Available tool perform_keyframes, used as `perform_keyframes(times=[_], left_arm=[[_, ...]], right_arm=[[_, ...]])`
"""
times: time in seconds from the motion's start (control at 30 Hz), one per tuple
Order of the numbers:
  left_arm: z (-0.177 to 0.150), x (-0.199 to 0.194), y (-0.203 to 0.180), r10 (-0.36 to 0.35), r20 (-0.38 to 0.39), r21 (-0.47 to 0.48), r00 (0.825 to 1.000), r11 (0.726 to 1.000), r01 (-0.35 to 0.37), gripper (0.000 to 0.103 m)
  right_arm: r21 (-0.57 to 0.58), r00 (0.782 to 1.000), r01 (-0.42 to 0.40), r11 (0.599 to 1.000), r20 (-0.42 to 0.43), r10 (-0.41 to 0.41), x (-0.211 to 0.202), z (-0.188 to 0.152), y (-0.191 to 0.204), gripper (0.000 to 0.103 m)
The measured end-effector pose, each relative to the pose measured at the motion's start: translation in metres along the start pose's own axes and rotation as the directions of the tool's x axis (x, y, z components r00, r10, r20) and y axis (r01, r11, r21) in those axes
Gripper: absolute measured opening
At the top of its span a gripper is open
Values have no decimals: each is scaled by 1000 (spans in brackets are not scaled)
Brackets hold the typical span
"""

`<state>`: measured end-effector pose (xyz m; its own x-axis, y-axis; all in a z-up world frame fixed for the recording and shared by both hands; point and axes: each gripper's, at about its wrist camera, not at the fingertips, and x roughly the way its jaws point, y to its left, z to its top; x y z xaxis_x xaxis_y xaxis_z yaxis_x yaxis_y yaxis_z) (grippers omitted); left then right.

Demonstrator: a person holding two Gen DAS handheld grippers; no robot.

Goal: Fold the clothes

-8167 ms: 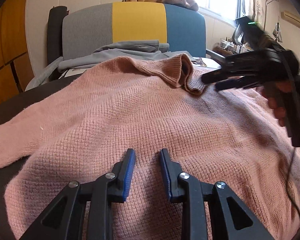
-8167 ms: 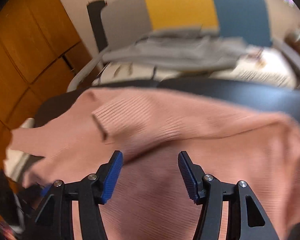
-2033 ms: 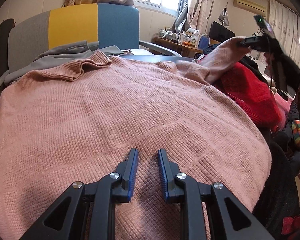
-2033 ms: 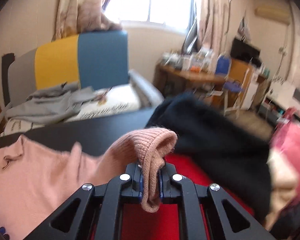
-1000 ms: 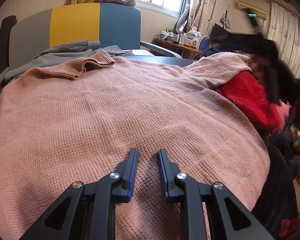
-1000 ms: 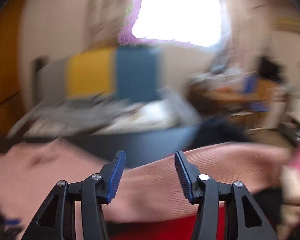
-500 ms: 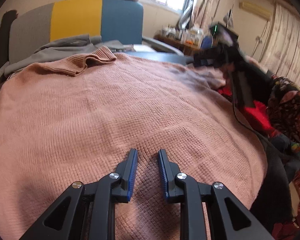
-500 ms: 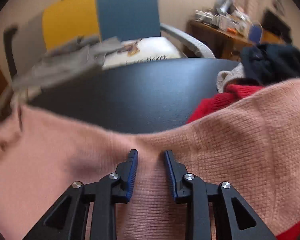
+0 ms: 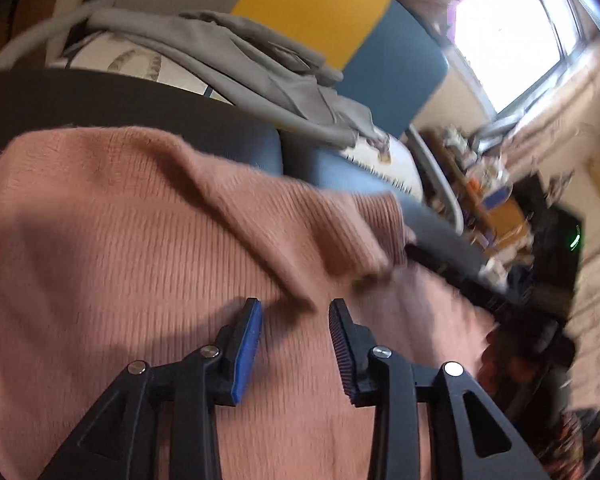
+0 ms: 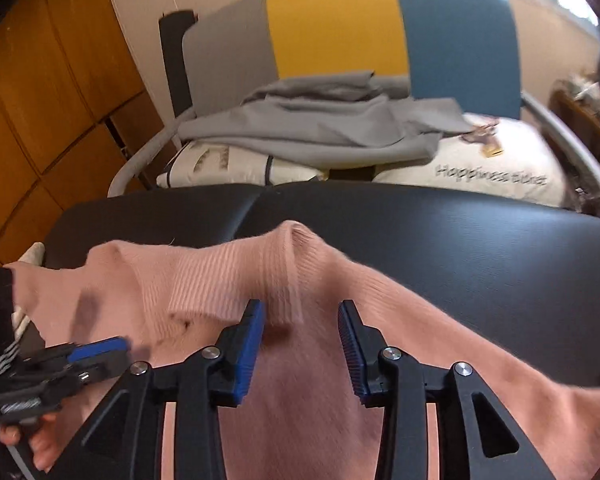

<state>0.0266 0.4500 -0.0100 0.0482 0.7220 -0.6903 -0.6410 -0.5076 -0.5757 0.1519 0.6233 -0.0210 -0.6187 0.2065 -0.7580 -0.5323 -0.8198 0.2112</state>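
Note:
A pink knitted sweater (image 10: pixel 308 400) lies spread on the black table (image 10: pixel 460 240), its ribbed collar (image 10: pixel 228 280) toward the far edge. My right gripper (image 10: pixel 301 312) hovers over the collar with its jaws opening. A ribbed flap stands between them, and the pads do not press it. In the left wrist view the sweater (image 9: pixel 120 260) fills the lower half. My left gripper (image 9: pixel 295 312) is just above it, jaws opening over a raised fold, gripping nothing. That gripper (image 10: pixel 112 356) also shows at lower left in the right wrist view, held by a hand. The right gripper (image 9: pixel 432 260) is a dark blur at the collar's right.
Behind the table stands a sofa (image 10: pixel 340 20) with grey, yellow and blue panels. On its seat lie a grey garment (image 10: pixel 320 128) and white cushions (image 10: pixel 480 172). Wooden cabinets (image 10: pixel 40 100) line the left. A cluttered desk (image 9: pixel 488 188) and a window are at far right.
Both grippers have swung over to the collar end of the sweater. The left view has rolled and its jaws have widened. The right jaws narrowed, then widened again around the collar flap.

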Motion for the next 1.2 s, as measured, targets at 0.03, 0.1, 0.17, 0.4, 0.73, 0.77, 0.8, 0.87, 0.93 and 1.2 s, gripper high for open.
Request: perform_keyframes(times=[0.03,0.1,0.17,0.4,0.73,0.77,0.8,0.87,0.93,1.2], left_arm=[[4,4,2,-27,-5,-19,1000,999,27,38],[8,11,7,-69,-17,-51,997,996,69,38],[12,18,11,-107,-34,-80,994,991,104,33],[41,15,8,-151,-75,-65,986,987,146,4],[107,-25,40,89,210,-100,974,993,-69,23],[99,-29,41,105,227,-67,968,994,-92,23],[90,-32,40,122,241,-31,963,993,-118,23],[67,-27,32,149,226,71,963,983,-168,23],[48,-17,23,168,199,153,966,968,-200,24],[22,-2,38,249,205,163,947,945,-284,17]], right_arm=[[6,1000,1,1000,-17,-1,9,2,0,40],[15,998,-10,1000,-58,11,21,3,-3,37],[6,997,-40,999,-70,40,25,1,-3,21],[65,978,-191,979,-77,195,15,11,-6,7],[409,992,-95,907,113,53,28,55,-57,47],[380,993,-69,923,111,28,24,52,-51,47],[324,993,-54,944,119,16,20,48,-40,46],[185,988,1,983,153,-30,12,40,-11,46],[55,987,13,998,162,-21,11,37,18,44],[-176,998,62,982,-16,-66,74,53,64,26]])
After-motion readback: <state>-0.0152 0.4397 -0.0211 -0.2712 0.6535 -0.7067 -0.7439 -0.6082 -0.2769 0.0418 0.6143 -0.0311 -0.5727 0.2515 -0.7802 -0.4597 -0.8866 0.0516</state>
